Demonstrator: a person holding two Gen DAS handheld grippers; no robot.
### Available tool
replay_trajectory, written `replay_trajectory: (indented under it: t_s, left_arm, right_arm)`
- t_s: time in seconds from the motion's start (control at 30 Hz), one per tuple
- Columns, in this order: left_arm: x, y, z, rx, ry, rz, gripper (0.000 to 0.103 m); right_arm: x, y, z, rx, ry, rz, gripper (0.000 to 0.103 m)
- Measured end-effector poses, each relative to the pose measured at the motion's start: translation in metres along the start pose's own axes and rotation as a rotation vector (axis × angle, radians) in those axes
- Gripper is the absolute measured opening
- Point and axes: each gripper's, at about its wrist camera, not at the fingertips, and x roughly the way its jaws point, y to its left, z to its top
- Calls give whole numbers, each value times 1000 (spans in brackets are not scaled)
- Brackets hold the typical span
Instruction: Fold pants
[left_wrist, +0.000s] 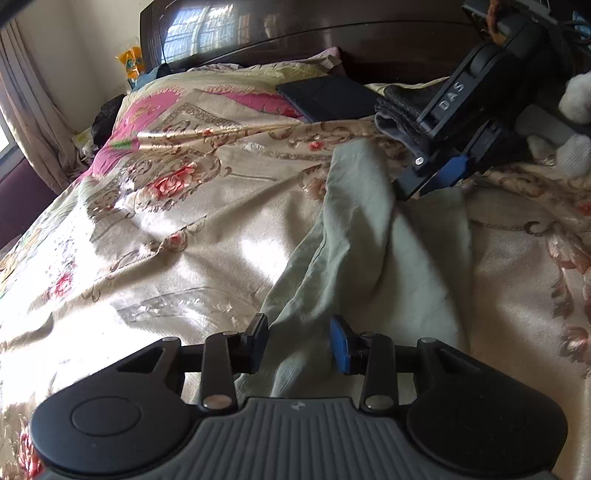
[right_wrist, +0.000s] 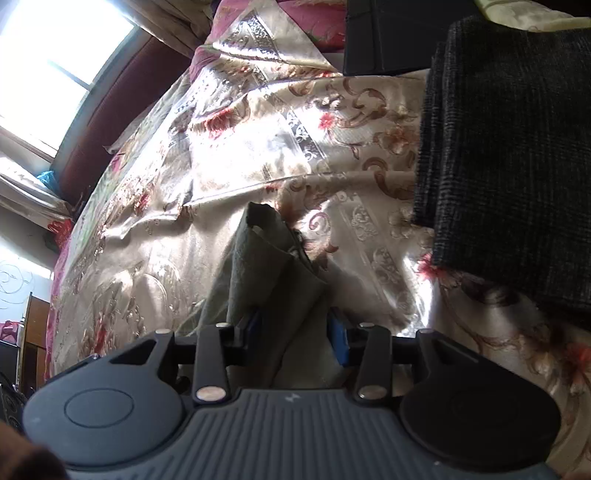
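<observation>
On a floral bedspread (left_wrist: 155, 236), both grippers straddle pale green pants (left_wrist: 369, 240): left gripper (left_wrist: 299, 341) parted, right gripper (right_wrist: 293, 332) seemingly part-closed; next, pinch and lift.

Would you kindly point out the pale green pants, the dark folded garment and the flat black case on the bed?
pale green pants (left_wrist: 373, 236): left wrist view, on the rumpled middle of the cloth.
dark folded garment (right_wrist: 509, 147): right wrist view, on its top face.
flat black case (left_wrist: 325, 94): left wrist view, on its flat lid.
</observation>
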Motion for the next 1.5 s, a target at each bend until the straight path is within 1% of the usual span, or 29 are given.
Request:
replay_trajectory:
  t_s: [0.03, 0.07, 0.13, 0.2, 0.23, 0.3, 0.33, 0.37, 0.43, 0.47, 0.53, 0.6, 0.63, 0.67, 0.7, 0.77, 0.83, 0.9, 0.93, 1.03, 1.07, 1.1, 1.17, 1.23, 1.3, 1.33, 1.37, 1.43, 1.5]
  left_arm:
    - [1, 0, 2, -6, 1, -5, 51]
    - [4, 0, 4, -11, 8, -8, 51]
    - [14, -3, 8, -2, 14, -6, 51]
    - [25, -6, 12, 26, 28, 6, 52]
    - [31, -6, 15, 48, 40, 32, 51]
    - [38, -2, 17, 65, 43, 95, 48]
    - [39, 5, 18, 52, 53, 120, 47]
    - [41, 13, 19, 24, 70, 129, 47]
    - [42, 27, 20, -38, 97, 122, 47]
    - [43, 30, 19, -38, 102, 139, 47]
    - [41, 27, 19, 10, 99, 175, 47]
    - [31, 23, 20, 8, 66, 145, 47]
    - [25, 21, 20, -4, 58, 127, 47]
    - [21, 18, 20, -10, 56, 116, 47]
    - [17, 13, 19, -3, 50, 110, 47]
    - [9, 4, 16, 31, 45, 110, 48]
    - [0, -3, 11, 39, 29, 116, 48]
    - [-9, -8, 10, 10, 18, 72, 48]
    - [-12, -12, 9, 1, 8, 43, 48]
    - [-19, -28, 9, 19, -31, 7, 48]
    - [-19, -32, 9, 16, -35, -11, 48]
    - [-18, -34, 8, 6, -30, -27, 48]
    - [-18, -37, 6, 1, -12, -49, 49]
    - [-21, -41, 1, 16, -13, -66, 49]
    - [-20, -45, -4, 25, -1, -78, 49]
    - [-17, -49, -4, 34, 7, -78, 49]
    - [-13, -52, -5, 48, 12, -70, 49]
    - [-6, -58, -5, 74, 17, -40, 48]
    - [1, -58, -3, 50, 38, -47, 47]
  right_arm:
    - [4, 0, 0, 3, -3, -6, 38]
    - [7, 1, 0, 7, -6, -23, 26]
    - [7, 1, 1, 23, -12, -63, 11]
    - [-2, 1, 1, 26, -24, -70, 8]
    - [-12, 2, 0, 6, -40, -87, 3]
    - [-30, 3, -5, -20, -56, -104, 3]
    - [-38, 3, -8, -29, -57, -114, 4]
    - [-44, 2, -11, -41, -59, -137, 5]
    - [-51, 0, -17, -62, -65, -175, 6]
    - [-53, 0, -20, -61, -68, -168, 8]
    - [-54, 1, -21, -50, -65, -150, 11]
    - [-48, -1, -22, -30, -60, -106, 21]
    - [-41, -2, -22, 2, -44, -95, 35]
    - [-36, -4, -22, 24, -30, -90, 41]
    - [-32, -5, -23, 56, -17, -86, 41]
    - [-40, -7, -31, 103, -47, -87, 41]
    - [-56, -9, -44, 158, -74, -101, 41]
    - [-64, -9, -58, 224, -89, -69, 41]
    - [-63, -8, -62, 234, -89, -61, 41]
    - [-41, -9, -65, 250, -109, -61, 41]
    - [-33, -12, -66, 264, -117, -53, 35]
    - [-28, -17, -68, 282, -130, -48, 33]
    - [-29, -30, -77, 357, -172, -9, 25]
    - [-34, -45, -86, 438, -215, 53, 23]
    - [-31, -56, -91, 518, -243, 89, 18]
    - [-28, -58, -91, 534, -248, 103, 13]
    - [-25, -59, -89, 541, -248, 113, 5]
    - [-19, -62, -86, 562, -246, 124, 3]
    - [-21, -66, -84, 593, -263, 156, 3]
